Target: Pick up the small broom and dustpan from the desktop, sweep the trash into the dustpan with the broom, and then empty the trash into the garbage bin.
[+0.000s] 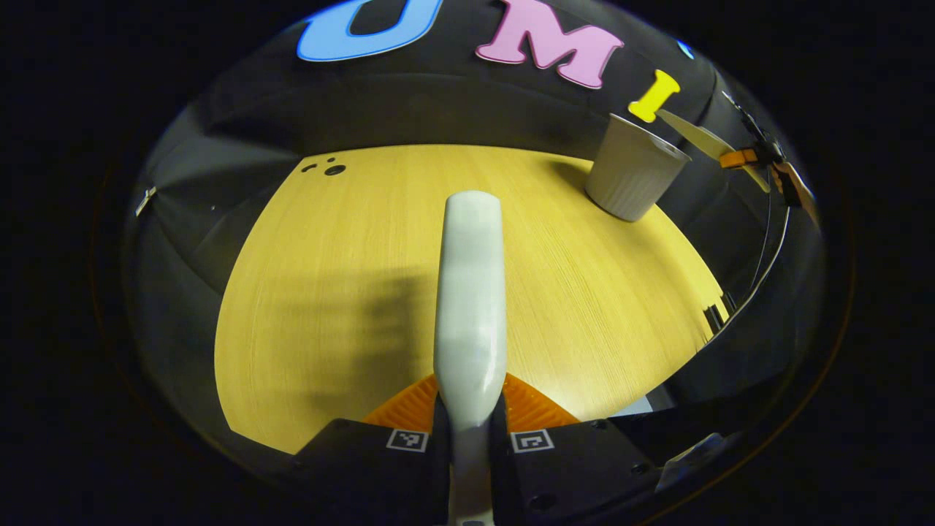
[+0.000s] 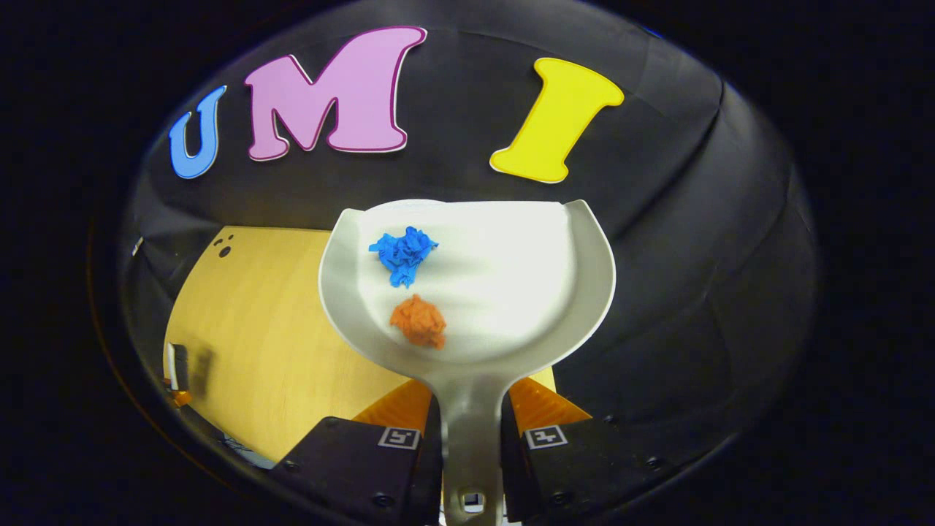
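My right gripper (image 2: pixel 471 438) is clamped on the handle of the dustpan (image 2: pixel 467 285), both fingers pressing on it, and the pan sits raised off the desktop (image 2: pixel 241 329) with 2 pieces of trash in it: a blue paper wad (image 2: pixel 403 254) toward the open lip and an orange paper wad (image 2: pixel 418 321) nearer the handle. My left gripper (image 1: pixel 470 431) is closed the same way on the pale broom handle (image 1: pixel 471 292), which juts forward over the wood. The main risk, as I judge it, is the blue wad: it lies close to the lip, so any forward dip of the pan before I am over the garbage bin (image 1: pixel 634 177) would roll it out onto the desk or off the far edge. Crumpled paper is light (a quick swing alone could flick it out). A loose hold on the thin handle could also let the pan twist sideways. The right gripper view gives me the pan's contents; the left gripper view gives me the ribbed bin standing at the far right of the desk, with the dustpan's edge hovering just beside its rim.
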Available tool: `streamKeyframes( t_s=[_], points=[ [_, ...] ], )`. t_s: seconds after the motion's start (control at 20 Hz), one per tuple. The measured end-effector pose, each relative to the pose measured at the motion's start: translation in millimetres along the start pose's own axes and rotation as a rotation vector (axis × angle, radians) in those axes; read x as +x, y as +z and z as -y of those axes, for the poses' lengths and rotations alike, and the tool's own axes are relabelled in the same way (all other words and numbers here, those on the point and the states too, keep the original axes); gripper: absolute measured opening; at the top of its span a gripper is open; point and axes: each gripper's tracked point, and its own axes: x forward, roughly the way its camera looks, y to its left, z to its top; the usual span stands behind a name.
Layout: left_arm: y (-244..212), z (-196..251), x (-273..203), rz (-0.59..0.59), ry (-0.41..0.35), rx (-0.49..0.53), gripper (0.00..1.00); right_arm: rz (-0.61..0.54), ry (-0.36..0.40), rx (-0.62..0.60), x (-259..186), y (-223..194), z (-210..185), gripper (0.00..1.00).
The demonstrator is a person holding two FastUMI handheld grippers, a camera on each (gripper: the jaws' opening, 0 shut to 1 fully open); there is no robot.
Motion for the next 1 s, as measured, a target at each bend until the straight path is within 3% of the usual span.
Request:
streamKeyframes(
  t_s=[0.05, 0.45, 0.5, 0.55, 1.0],
  points=[
    [0.0, -2.7, -1.7, 0.002, 0.003, -0.015, 0.27, -0.002, -0.018, -0.001, -1.2, 0.6, 1.9, 0.37],
    [-2.9, -24.8, -2.9, -0.022, 0.044, -0.067, 0.27, 0.004, -0.23, -0.114, -3.6, -0.4, 14.5, 0.37],
    [-1.9, -25.1, -2.3, -0.021, 0.046, -0.08, 0.27, 0.02, -0.269, -0.142, -4.1, 2.8, 18.3, 0.33],
    [-0.7, -24.6, -2.0, -0.021, 0.043, -0.092, 0.27, 0.035, -0.308, -0.171, -6.5, 4.7, 20.1, 0.37],
    [3.9, -28.7, 1.5, -0.05, 0.059, -0.08, 0.27, 0.103, -0.585, -0.492, -15.4, 20.1, 40.7, 0.37]
  ],
)
